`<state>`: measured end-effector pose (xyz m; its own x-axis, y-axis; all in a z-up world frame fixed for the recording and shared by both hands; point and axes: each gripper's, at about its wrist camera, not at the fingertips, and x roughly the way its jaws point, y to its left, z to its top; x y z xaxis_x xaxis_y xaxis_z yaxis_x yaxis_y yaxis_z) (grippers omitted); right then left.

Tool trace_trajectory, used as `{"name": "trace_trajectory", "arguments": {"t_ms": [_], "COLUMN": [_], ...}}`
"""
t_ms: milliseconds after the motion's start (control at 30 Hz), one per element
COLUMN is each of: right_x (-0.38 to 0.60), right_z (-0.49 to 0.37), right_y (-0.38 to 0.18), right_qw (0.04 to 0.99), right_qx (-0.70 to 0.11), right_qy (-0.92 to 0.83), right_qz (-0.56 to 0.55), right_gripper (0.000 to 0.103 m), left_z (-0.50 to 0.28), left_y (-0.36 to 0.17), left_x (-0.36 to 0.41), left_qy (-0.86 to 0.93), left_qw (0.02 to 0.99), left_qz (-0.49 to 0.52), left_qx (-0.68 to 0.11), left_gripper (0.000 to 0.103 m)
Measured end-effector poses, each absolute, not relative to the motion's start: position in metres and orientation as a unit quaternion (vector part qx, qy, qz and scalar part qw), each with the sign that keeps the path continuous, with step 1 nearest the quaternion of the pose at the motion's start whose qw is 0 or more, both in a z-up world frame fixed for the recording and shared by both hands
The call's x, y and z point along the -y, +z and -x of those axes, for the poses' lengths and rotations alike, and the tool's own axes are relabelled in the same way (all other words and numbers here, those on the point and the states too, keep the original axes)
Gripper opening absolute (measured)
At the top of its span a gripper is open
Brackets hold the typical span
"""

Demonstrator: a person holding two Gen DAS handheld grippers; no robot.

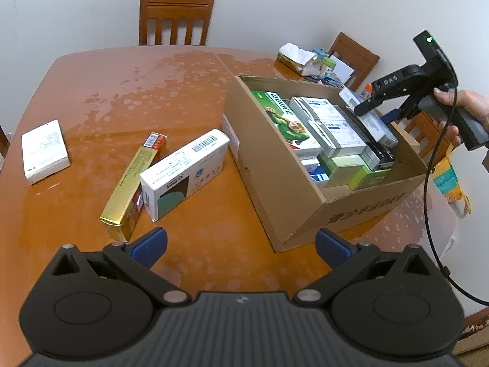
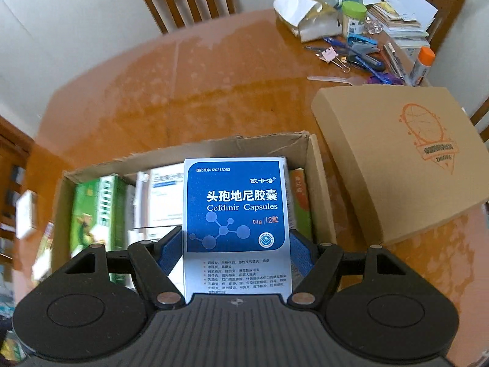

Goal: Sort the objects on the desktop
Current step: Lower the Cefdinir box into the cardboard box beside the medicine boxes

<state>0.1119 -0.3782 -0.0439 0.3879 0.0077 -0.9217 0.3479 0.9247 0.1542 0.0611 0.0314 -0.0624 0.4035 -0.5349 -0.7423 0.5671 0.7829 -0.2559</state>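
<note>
Many medicine boxes fill the cardboard box (image 1: 275, 183); right tool (image 2: 237, 244) grips a blue capsule box (image 2: 237, 208), left tool (image 1: 241, 244) released

The green box (image 2: 97, 214) and its neighbours in the carton (image 2: 321, 183) were blurred; the capsule box (image 2: 237, 214) hid the packs behind it.

**Where everything sits on my table**

The open cardboard box (image 1: 284, 189) lies right of centre on the table (image 1: 122, 91), packed with medicine cartons. Left of it lie three loose cartons: the barcoded carton (image 1: 183, 171) nearest the box, a long narrow carton (image 1: 131, 186) touching its left side, and a flat carton (image 1: 44, 151) well apart near the left edge. My Cefdinir Capsules carton (image 2: 237, 223) hangs above the box. The box lid (image 2: 397, 165) lies right of the box, a stationery heap (image 2: 360, 36) behind it
</note>
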Motion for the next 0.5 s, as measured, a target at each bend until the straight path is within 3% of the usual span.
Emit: {"name": "trace_trajectory", "arguments": {"t_ms": [500], "right_x": [0.377], "right_z": [-0.134], "right_y": [-0.06], "right_qw": [0.804], "right_qx": [-0.57], "right_qy": [-0.122], "right_qz": [-0.118], "right_gripper": [0.078], "left_z": [-0.067], "left_y": [-0.07], "left_x": [-0.029], "left_qy": [-0.331], "left_qw": [0.832], "left_qz": [-0.017], "left_qx": [-0.445], "left_gripper": [0.103]}}
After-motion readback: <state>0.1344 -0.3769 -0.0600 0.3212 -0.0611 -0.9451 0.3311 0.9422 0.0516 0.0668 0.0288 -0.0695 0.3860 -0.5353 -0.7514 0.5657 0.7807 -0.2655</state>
